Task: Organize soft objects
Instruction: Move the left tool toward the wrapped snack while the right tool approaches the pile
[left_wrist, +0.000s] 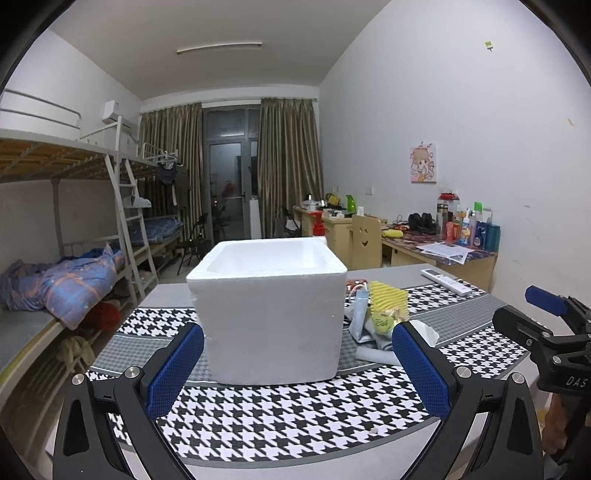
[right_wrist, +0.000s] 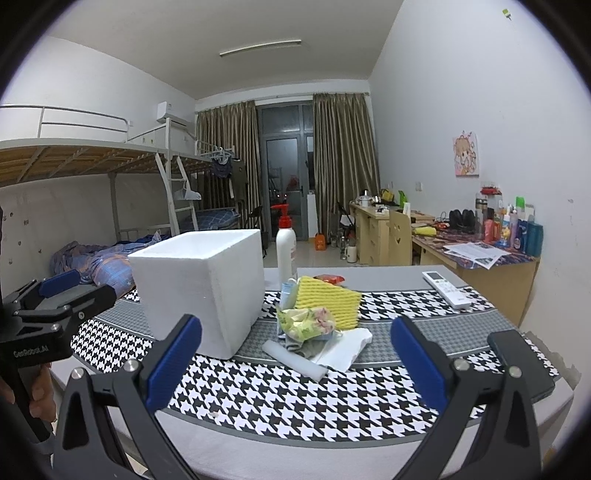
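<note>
A white foam box (left_wrist: 271, 306) stands open-topped on the houndstooth table; it also shows in the right wrist view (right_wrist: 201, 288). Right of it lies a pile of soft things: a yellow ribbed foam sleeve (right_wrist: 328, 301), a crumpled green-pink bag (right_wrist: 308, 321), a white tissue (right_wrist: 347, 345), a white foam strip (right_wrist: 293, 358) and a grey cloth (right_wrist: 301, 345). The pile shows partly in the left wrist view (left_wrist: 384, 310). My left gripper (left_wrist: 297, 363) is open and empty, just before the box. My right gripper (right_wrist: 295, 354) is open and empty, before the pile.
A white pump bottle with red cap (right_wrist: 286, 251) and a red packet (right_wrist: 328, 278) stand behind the pile. A white remote (right_wrist: 447, 290) lies at the table's far right. Bunk beds (left_wrist: 55, 206) stand left; cluttered desks (right_wrist: 476, 247) line the right wall.
</note>
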